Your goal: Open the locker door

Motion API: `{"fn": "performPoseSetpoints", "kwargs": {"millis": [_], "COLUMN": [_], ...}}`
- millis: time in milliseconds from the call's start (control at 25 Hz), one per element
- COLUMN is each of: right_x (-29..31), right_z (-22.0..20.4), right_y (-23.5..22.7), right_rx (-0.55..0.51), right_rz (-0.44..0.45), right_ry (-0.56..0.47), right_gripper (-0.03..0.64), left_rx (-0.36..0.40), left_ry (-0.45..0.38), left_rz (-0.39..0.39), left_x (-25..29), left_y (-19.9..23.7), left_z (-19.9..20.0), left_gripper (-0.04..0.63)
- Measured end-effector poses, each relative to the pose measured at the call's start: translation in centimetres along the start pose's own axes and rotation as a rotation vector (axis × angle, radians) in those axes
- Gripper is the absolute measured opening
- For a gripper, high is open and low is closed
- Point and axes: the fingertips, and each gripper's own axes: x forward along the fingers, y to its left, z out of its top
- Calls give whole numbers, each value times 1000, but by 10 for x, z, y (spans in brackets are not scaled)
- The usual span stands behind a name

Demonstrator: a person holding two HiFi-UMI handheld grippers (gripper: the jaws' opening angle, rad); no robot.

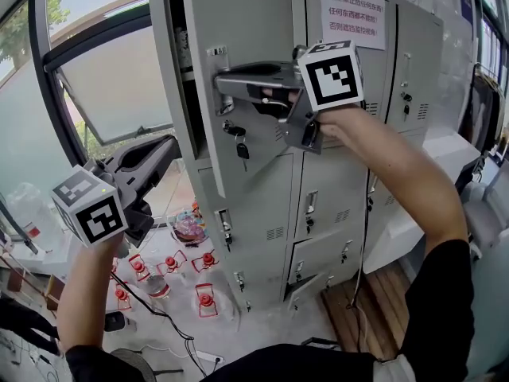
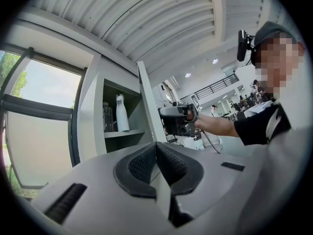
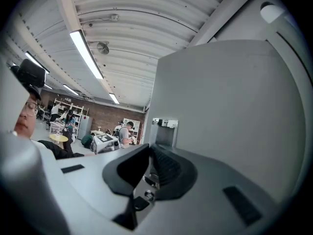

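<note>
My left gripper hangs low, well clear of the lockers, with its pads pressed together and nothing between them, so it is idle. To its right the upper locker compartment stands exposed, and the left gripper view shows a white bottle on its shelf. The locker door is swung well out from the frame, its edge turned towards me, and a set of keys dangles from the lock just below the grip point. My right gripper reaches across at that height, its jaws narrowed onto a metal handle piece at the door's edge, so it has the door in hand. I judge the opening mostly done. What is left is perhaps a little more swing, then letting go of the handle piece.
</note>
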Motion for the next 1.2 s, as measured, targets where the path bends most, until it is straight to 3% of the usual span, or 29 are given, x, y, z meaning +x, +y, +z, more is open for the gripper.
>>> {"fn": "performPoseSetpoints", "kwargs": {"millis": [280, 880, 1200], "right_x": [-15, -71, -98], "right_z": [4, 8, 7], "right_y": [9, 29, 33], "right_rx": [-24, -27, -4], "right_rz": [74, 360, 454], "right_ry": [-14, -47, -85], "right_gripper": [38, 35, 35], "left_rx": [-12, -1, -11], "left_ry": [29, 60, 100], "left_rz": [47, 290, 402], "left_x": [10, 36, 35], "left_y": [1, -47, -81], "left_z": [-3, 10, 9], "left_gripper": [16, 17, 17]}}
